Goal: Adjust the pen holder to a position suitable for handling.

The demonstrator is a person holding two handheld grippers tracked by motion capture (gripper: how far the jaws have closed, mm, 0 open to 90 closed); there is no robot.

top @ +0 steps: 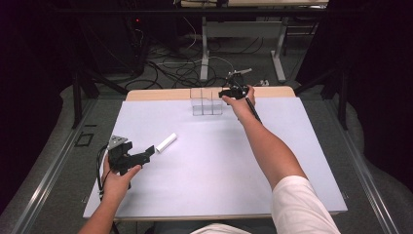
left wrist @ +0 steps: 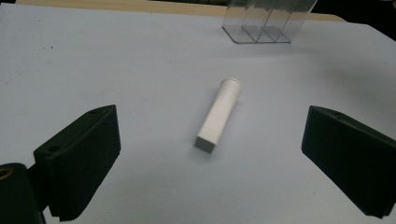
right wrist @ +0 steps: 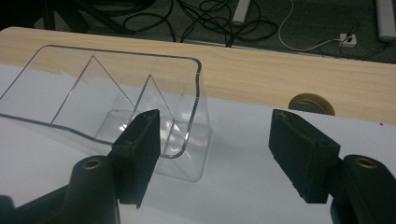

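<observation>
Left gripper (top: 148, 155) low at the near left of the white table sheet (top: 209, 161), held in the left hand (top: 117, 181), grey three-cornered plate on top. Jaws wide apart in the left gripper view, nothing between the pads, both clear of the sheet's only loose item. White tube (left wrist: 218, 115) flat on its side just beyond those jaws, roughly midway between them, untouched; square closed end toward the gripper, round rimmed end away. Same tube (top: 166, 142) seen from the high view just past the jaw tips, angled toward the far right.

Farther right, at the far edge of the sheet near the middle: clear plastic organizer (top: 206, 101), upright, split by thin walls into three compartments, all without contents as far as visible. Also seen in the left gripper view at the top (left wrist: 266, 21), well apart from the tube.

Right gripper (top: 229, 92) just beside the organizer's right end, carried by the right hand (top: 241, 105) on an outstretched arm, white sleeve at the near edge. Jaws partly apart in the right gripper view, clamped on nothing; left jaw in front of the organizer's (right wrist: 121, 100) nearest corner, contact impossible to tell; right jaw over bare sheet. Bare wooden table edge (right wrist: 289, 77) beyond, with a round grommet (right wrist: 311, 103).
</observation>
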